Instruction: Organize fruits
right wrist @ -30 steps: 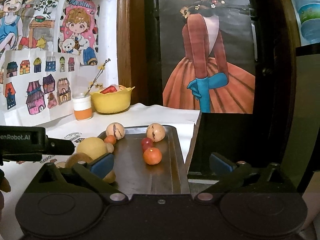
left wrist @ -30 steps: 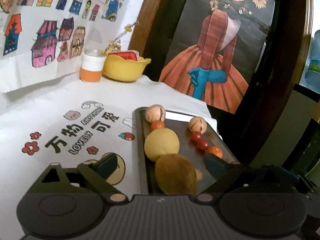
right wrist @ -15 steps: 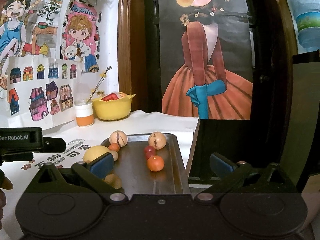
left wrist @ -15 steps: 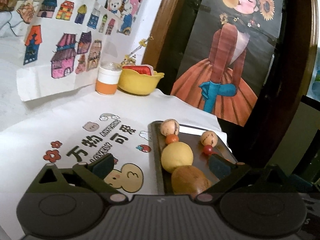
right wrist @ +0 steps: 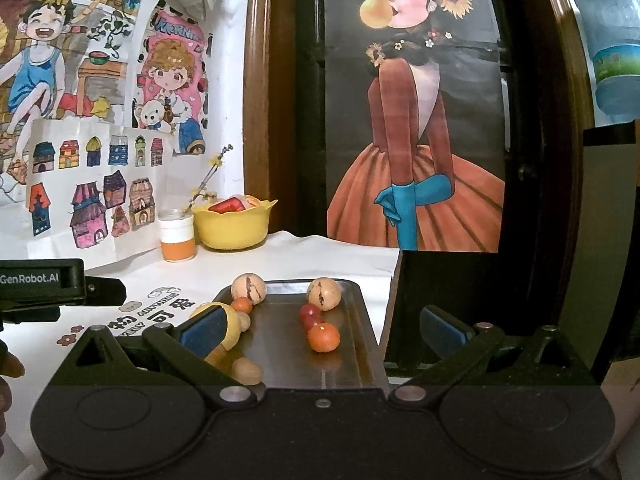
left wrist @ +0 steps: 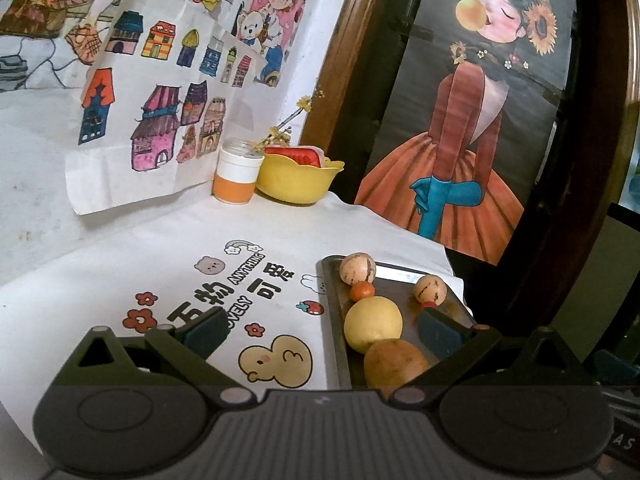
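The supporting surface is a table covered by a white printed cloth [left wrist: 120, 272] bearing cartoon figures, flowers and lettering. Directly on the cloth: a dark metal tray [right wrist: 352, 308] at the right edge, a yellow bowl [left wrist: 298, 180] at the back near the wall, and a white jar with an orange base [left wrist: 236, 178] just beside the bowl, on its left. A sheet of house drawings [left wrist: 152, 120] leans against the wall, lower edge resting on the cloth.

- A dark metal tray [right wrist: 362, 344] on the table holds two rows of fruit.
- Left row: a tan cracked ball [right wrist: 248, 287], small orange [right wrist: 241, 304], big yellow fruit [left wrist: 373, 323], brown kiwi-like fruit [left wrist: 395, 363].
- Right row: a second tan ball [right wrist: 323, 293], two red cherry tomatoes [right wrist: 310, 312], an orange [right wrist: 323, 337].
- A small tan fruit [right wrist: 248, 371] lies nearest.
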{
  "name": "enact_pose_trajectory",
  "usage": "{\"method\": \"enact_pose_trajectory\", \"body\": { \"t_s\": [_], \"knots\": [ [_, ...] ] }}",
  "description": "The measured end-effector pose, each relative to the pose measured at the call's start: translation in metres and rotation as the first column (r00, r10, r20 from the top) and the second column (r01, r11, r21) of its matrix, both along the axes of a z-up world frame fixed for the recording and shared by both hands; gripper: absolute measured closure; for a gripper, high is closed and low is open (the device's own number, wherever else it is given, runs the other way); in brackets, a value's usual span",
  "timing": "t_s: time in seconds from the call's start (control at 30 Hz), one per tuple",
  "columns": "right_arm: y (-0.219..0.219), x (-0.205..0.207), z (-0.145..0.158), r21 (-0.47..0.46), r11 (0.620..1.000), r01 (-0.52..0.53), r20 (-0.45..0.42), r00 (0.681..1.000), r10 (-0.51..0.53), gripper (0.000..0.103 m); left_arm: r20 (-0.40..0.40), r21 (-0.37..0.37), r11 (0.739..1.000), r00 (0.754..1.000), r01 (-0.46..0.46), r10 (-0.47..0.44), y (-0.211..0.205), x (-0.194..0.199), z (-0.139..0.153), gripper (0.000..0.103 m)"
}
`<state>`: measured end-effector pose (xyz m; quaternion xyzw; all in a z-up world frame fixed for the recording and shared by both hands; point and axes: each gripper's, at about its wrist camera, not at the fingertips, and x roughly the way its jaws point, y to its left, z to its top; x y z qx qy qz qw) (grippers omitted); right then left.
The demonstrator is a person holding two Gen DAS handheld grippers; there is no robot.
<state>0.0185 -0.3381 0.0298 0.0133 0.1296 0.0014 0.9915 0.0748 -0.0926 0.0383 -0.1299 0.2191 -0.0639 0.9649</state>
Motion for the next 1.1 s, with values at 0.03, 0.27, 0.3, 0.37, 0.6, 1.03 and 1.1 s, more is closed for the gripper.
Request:
{"method": "enact_pose_trajectory", "body": {
  "t_s": [0.03, 0.27, 0.3, 0.37, 0.6, 1.03, 1.1],
  "knots": [
    [0.001, -0.001, 0.001, -0.002, 1.0, 0.0, 0.001, 1.0, 0.0, 0.001, 0.003, 0.0, 1.0, 1.0, -0.002, 0.002, 0.001, -0.001, 0.001, 0.001],
    [0.008, -0.01, 0.007, -0.009, 1.0, 0.0, 0.012, 1.0, 0.0, 0.001, 0.019, 0.001, 1.0, 1.0, -0.009, 0.009, 0.006, -0.011, 0.005, 0.0],
    [0.009, -0.011, 0.008, -0.01, 1.0, -0.002, 0.012, 1.0, 0.002, 0.001, 0.02, 0.003, 1.0, 1.0, -0.011, 0.011, 0.007, -0.013, 0.005, 0.0],
    [0.011, -0.015, 0.008, -0.012, 1.0, -0.006, 0.013, 1.0, 0.006, 0.001, 0.023, 0.005, 1.0, 1.0, -0.014, 0.014, 0.009, -0.016, 0.005, 0.0],
    [0.02, -0.024, 0.009, -0.024, 1.0, -0.015, 0.012, 1.0, 0.015, 0.001, 0.03, 0.011, 0.999, 0.999, -0.034, 0.033, 0.019, -0.026, 0.005, 0.0],
    [0.041, -0.042, 0.001, -0.03, 0.999, -0.041, 0.0, 0.999, 0.041, 0.001, 0.029, 0.054, 0.997, 0.999, -0.046, 0.044, 0.038, -0.05, -0.007, 0.0],
    [0.045, -0.046, -0.001, -0.02, 0.999, -0.042, 0.003, 0.999, 0.042, 0.001, 0.036, 0.063, 0.997, 0.998, -0.044, 0.042, 0.041, -0.054, -0.009, 0.0]
  ]
}}
